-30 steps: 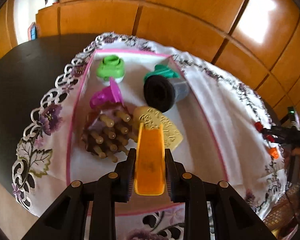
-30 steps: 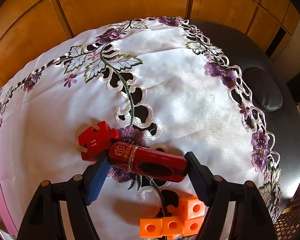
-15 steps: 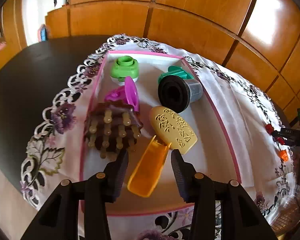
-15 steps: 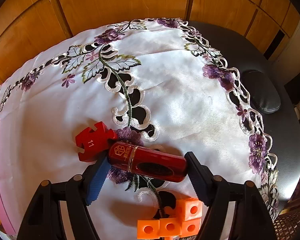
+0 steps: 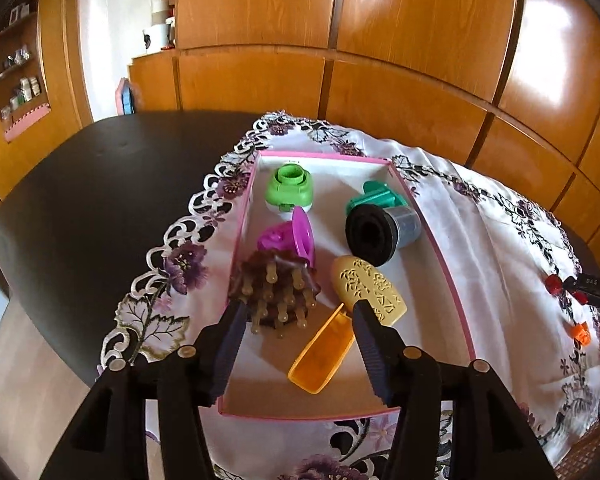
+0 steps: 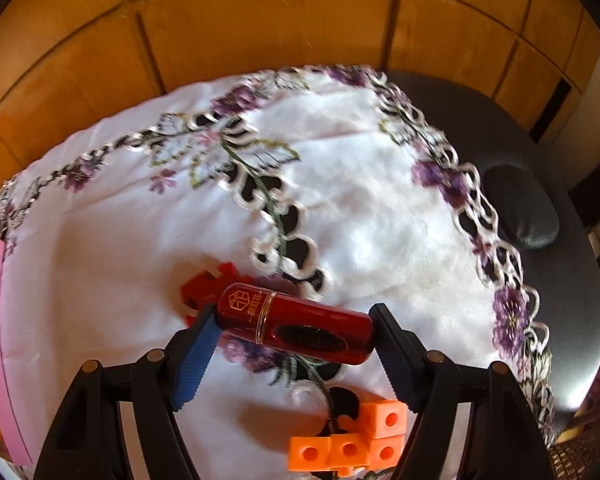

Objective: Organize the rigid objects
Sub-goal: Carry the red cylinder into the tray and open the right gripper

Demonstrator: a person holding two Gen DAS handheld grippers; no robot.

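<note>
- Orange scoop (image 5: 324,350) dropped into pink box (image 5: 446,276); L gripper (image 5: 298,316) jaws just opened, empty, backed off toward 6 o'clock.
- R gripper (image 6: 294,326) clamped endwise on red tube (image 6: 296,322), lifted for boxing next.

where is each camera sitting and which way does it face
Left wrist: on the left gripper, facing down and forward into the pink tray; its open fingers straddle the orange scoop.
Right wrist: on the right gripper, facing down at the tablecloth; its fingers clamp the red cylinder.
Shared: tablecloth, tray edge, wooden panels.
</note>
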